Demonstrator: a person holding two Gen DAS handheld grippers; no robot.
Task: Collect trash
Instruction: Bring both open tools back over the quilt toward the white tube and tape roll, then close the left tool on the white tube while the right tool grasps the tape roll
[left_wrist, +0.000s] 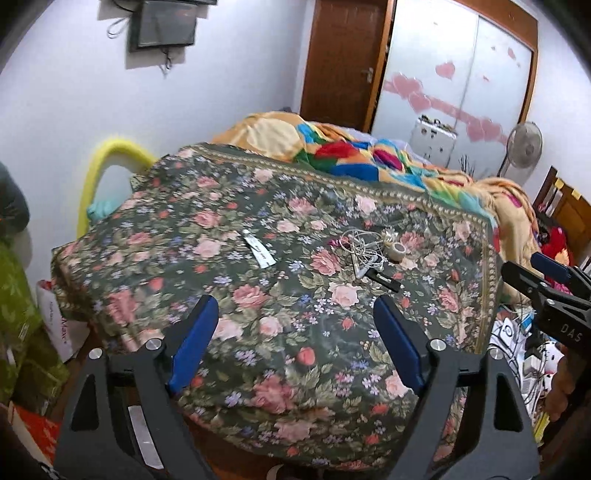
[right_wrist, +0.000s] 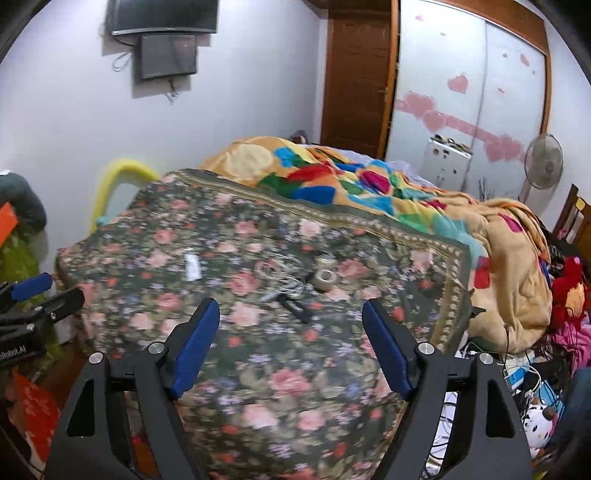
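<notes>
A pale-walled bedroom holds a bed spread with a dark green floral cloth (left_wrist: 229, 280), which fills the middle of both wrist views. At the far left a yellow padded arch (left_wrist: 110, 158) leans against the wall, and above it hangs a dark wall-mounted screen (right_wrist: 168, 55). On the cloth, going rightward, lie a flat white wrapper with dark print (left_wrist: 259, 252), a tangle of thin white cable (left_wrist: 360, 245), a small black stick-shaped item (left_wrist: 386, 281) and a beige roll of tape (left_wrist: 399, 252), all close together yet well ahead of both tools. Behind them a crumpled orange blanket with bright coloured patches (left_wrist: 347, 151) is heaped. Further right stand a brown wooden door (left_wrist: 343, 62), a white wardrobe with pink heart stickers (left_wrist: 454, 77) and a grey pedestal fan (left_wrist: 524, 142). The left gripper (left_wrist: 295, 314) and the right gripper (right_wrist: 291, 317) both hang over the near cloth with blue-padded jaws spread wide, grasping nothing.
</notes>
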